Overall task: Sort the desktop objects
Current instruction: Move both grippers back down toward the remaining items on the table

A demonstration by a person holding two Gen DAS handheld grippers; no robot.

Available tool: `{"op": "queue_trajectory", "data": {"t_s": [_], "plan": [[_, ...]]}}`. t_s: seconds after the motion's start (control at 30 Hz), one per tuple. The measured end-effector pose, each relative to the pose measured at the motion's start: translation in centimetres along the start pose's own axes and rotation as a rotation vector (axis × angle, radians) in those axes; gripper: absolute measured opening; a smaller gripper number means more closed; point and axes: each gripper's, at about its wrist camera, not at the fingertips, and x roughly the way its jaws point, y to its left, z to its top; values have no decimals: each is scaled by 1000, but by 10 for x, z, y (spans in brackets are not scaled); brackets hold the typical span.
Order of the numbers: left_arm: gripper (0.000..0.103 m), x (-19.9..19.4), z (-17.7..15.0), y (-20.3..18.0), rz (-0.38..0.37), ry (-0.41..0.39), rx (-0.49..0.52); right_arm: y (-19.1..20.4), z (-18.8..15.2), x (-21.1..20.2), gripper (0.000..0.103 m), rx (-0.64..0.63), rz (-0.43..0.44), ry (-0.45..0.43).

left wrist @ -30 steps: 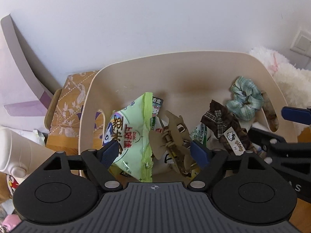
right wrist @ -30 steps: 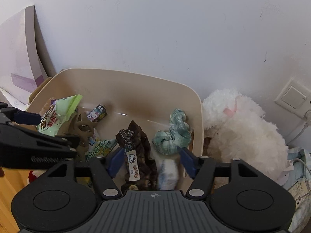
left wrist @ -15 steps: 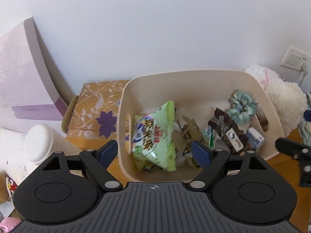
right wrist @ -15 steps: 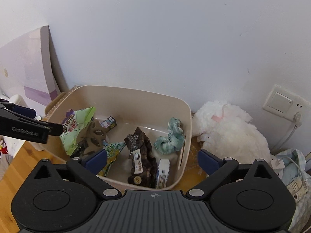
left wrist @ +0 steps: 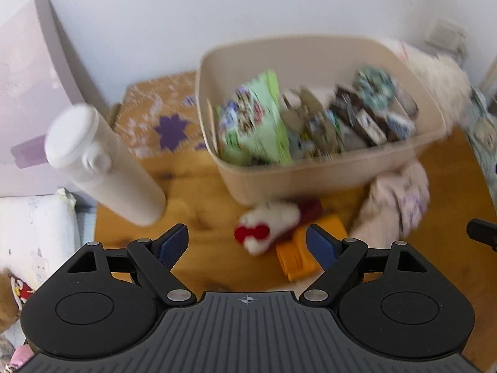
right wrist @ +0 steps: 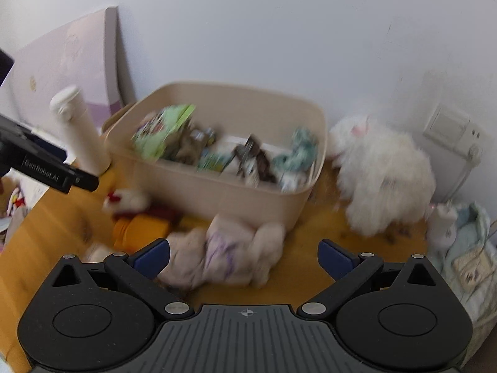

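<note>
Both my grippers are spread wide and hold nothing: my left gripper (left wrist: 247,246) hangs above a small white plush with a red bow (left wrist: 267,228) on an orange block (left wrist: 303,256); my right gripper (right wrist: 243,256) above a crumpled pale cloth (right wrist: 223,253). Beyond both, the beige bin (right wrist: 217,186) on the wooden desk (left wrist: 198,236) holds snack packets and hair ties, a white bottle (left wrist: 102,164) to its left.

Bin (left wrist: 326,183) against wall; bottle (left wrist: 105,168) left of it (plush toy (left wrist: 270,223) in front).
</note>
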Motion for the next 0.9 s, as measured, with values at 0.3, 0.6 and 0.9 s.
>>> {"op": "queue_trajectory", "data": {"t_s": [0.3, 0.6, 0.9], "plan": [[85, 17, -51, -20, -107, 57, 172, 18, -56, 6, 103, 36, 59, 104], [85, 41, -65, -44, -91, 38, 359, 30, -82, 15, 103, 104, 150, 176], [85, 72, -68, -49, -75, 47, 426, 53, -97, 37, 103, 108, 183, 243]]}}
